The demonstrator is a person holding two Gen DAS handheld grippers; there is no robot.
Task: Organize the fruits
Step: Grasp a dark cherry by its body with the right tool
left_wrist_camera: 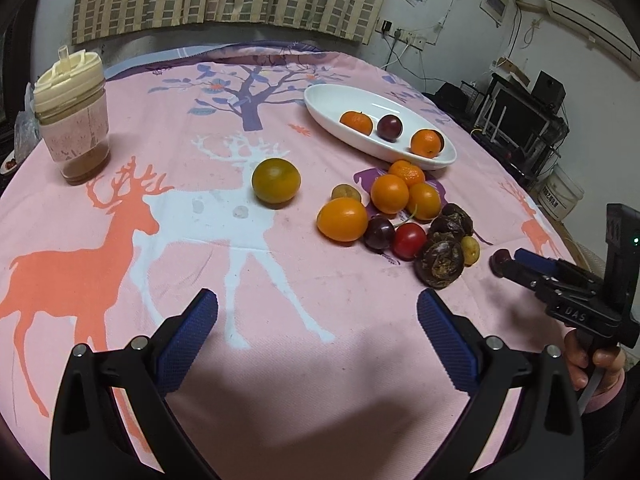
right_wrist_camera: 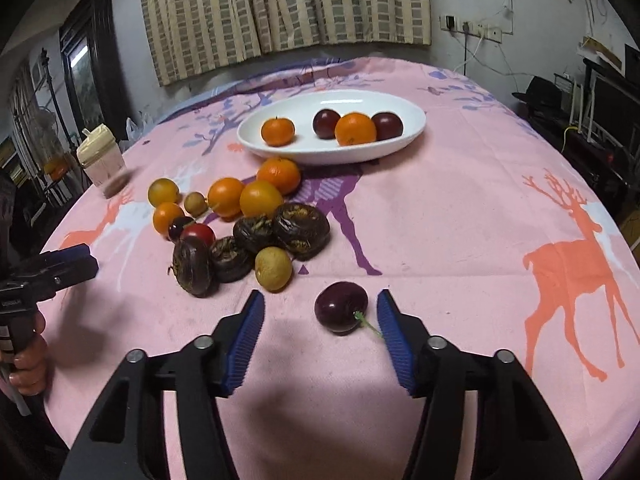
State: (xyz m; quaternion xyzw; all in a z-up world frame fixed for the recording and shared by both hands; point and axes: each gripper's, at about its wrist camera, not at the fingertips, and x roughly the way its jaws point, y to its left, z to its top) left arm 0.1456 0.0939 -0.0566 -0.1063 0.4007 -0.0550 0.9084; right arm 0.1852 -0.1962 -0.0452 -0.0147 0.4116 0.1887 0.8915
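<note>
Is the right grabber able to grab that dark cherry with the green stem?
Probably yes. The right gripper is open, and the dark cherry lies on the tablecloth between its fingers, with nothing in the way. The fruit pile sits off to the left.

A lived-in home room: checked curtains (right_wrist_camera: 280,4), deer-print tablecloth (left_wrist_camera: 200,240).

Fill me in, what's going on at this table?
A person with a gripper in each hand is sorting fruit into the white dish. The right gripper is open, fingers either side of a dark cherry lying on the cloth, not yet gripped. The left gripper hangs open, holding nothing. The dish holds four fruits; a pile waits on the cloth in front of it.
</note>
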